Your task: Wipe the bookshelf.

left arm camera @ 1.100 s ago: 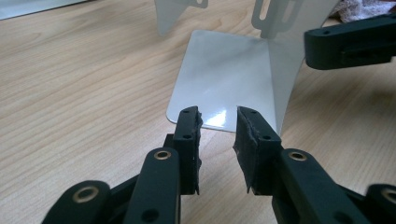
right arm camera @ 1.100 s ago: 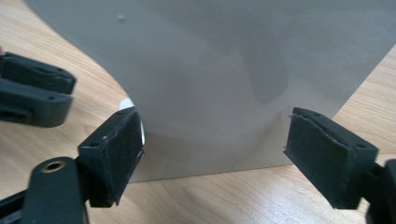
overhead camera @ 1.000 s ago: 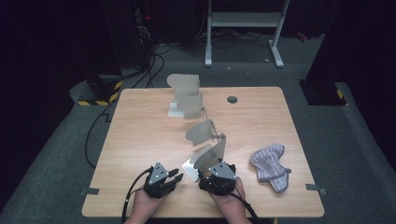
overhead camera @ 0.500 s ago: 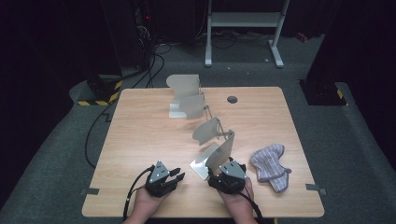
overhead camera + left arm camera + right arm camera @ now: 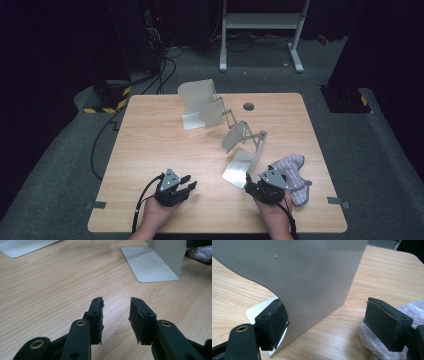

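Note:
A grey bent sheet-metal stand (image 5: 243,159) stands at the table's front centre-right, and its upright plate (image 5: 312,282) rises close before my right gripper's camera. My right gripper (image 5: 253,182) is open. Its jaws have just been closing a little around the plate's edge (image 5: 324,302), the left pad (image 5: 274,323) lying against the plate. The right pad (image 5: 384,322) hangs over a striped cloth (image 5: 294,171). My left gripper (image 5: 190,182) rests low at the front left, open; its jaws have just been opening, with only bare wood between them (image 5: 116,302).
A second, curved metal stand (image 5: 197,102) stands at the back of the wooden table (image 5: 150,150). A round hole (image 5: 248,106) lies near the far edge. The near stand's flat base (image 5: 150,265) and the cloth (image 5: 200,251) lie ahead of the left gripper.
My right hand has moved to the right, toward the cloth, and the near metal stand has shifted right with it. The left gripper's jaws stand wider apart; that hand has stayed in place.

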Motion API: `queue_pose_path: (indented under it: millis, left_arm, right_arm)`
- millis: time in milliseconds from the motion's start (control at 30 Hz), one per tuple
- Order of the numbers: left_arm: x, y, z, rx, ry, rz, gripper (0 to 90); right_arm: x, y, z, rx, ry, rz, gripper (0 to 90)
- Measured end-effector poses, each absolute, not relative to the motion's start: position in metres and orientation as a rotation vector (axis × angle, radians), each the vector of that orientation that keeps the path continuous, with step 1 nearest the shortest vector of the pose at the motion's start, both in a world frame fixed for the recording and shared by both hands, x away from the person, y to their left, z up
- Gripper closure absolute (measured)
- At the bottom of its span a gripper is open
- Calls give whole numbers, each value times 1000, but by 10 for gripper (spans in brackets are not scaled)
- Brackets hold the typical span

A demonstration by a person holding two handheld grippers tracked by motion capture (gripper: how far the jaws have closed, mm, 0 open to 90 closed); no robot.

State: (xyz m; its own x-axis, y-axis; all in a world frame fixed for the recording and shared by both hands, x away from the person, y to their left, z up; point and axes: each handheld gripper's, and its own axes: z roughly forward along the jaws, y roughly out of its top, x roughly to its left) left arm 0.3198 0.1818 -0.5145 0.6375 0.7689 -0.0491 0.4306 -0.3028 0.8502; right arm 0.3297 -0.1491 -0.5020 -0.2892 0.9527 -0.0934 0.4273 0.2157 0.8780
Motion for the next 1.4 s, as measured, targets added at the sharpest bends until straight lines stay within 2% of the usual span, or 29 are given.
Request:
queue_pose_path:
  millis: [100, 300, 433, 600, 667, 767, 867, 967, 1400]
  left_arm:
    - [320, 188, -515, 1939, 964, 478, 578]
    - [317, 198, -516, 1930, 987, 479, 573]
    - [311, 205, -517, 1926, 996, 484, 570]
    - [307, 214, -516, 1905, 1024, 478, 569]
    - [306, 218, -515, 1894, 1030, 479, 570]
    - [306, 221, -515, 1891, 1043, 481, 569]
    - [305, 222, -515, 1889, 1045, 482, 571]
    - [304, 221, -515, 1893, 1044, 483, 571]
    - [309, 216, -519, 1916, 1028, 476, 575]
  right_arm:
    - [329, -147, -503, 1271, 1839, 1035, 219]
    - [338, -128, -506, 1233, 1872, 1048, 212]
    - [349, -130, -508, 1259, 1855, 1034, 256]
    - [352, -137, -506, 1257, 1837, 1051, 364]
    - [353, -137, -506, 1242, 1856, 1065, 438]
    - [353, -138, -507, 1255, 1851, 1062, 483]
    - [355, -143, -506, 1274, 1833, 1057, 617]
    - [358, -152, -506, 1310, 1829, 1063, 709]
    - [354, -151, -505, 1268, 1908, 1122, 853]
